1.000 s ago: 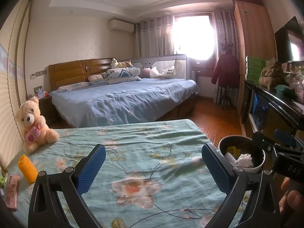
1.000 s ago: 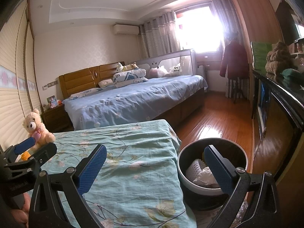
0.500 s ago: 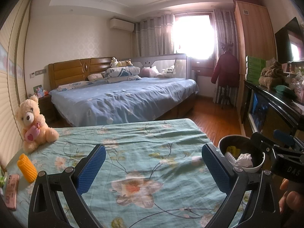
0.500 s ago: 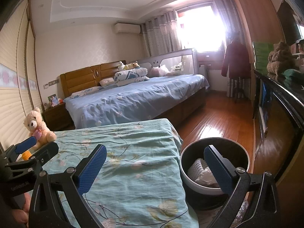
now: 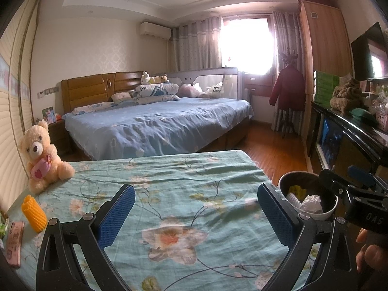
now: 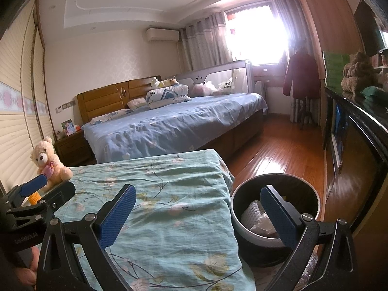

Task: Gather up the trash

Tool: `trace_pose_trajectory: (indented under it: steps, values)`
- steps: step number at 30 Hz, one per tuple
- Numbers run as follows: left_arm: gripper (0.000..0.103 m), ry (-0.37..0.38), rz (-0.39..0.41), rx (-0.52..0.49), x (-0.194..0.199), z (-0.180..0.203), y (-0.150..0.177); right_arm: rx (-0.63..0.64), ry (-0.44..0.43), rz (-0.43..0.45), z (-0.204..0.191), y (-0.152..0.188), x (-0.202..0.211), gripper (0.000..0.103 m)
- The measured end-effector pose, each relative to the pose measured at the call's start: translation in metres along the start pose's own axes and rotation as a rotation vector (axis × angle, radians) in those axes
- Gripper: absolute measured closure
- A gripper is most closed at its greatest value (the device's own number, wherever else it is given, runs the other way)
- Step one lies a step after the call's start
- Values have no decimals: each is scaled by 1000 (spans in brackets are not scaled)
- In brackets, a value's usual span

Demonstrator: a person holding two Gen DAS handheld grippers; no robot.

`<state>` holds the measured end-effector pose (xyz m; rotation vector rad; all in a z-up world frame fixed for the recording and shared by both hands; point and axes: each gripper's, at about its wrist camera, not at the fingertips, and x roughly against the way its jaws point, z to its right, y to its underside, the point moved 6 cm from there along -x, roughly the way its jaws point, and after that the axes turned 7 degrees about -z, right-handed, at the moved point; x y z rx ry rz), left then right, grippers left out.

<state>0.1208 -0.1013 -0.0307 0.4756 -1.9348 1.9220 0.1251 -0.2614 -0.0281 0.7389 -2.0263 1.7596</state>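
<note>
Mostly done, I'd judge: the trash bin (image 6: 275,218) on the floor just right of the floral bed (image 5: 169,194) already holds crumpled white paper (image 5: 311,202), a ribbed white piece and sth yellow. Left gripper (image 5: 196,214) hangs over the bed w/ jaws spread, nothing in them. Right gripper (image 6: 197,214) sits at the bed's right edge, over the bin side, also spread and empty. Still left on the bed's far-left side: an orange ribbed item (image 5: 34,213) and a pink wrapper (image 5: 14,242), near the teddy bear (image 5: 42,155). Whether those count as trash, can't tell; prob. next pickups for the left gripper.
</note>
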Motion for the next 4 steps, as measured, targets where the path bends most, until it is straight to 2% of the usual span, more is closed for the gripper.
trace_pose_trajectory:
  steps: [4]
  values:
    - [1, 2, -12, 9, -2, -2, 1, 0, -5, -10, -4, 6, -5, 0]
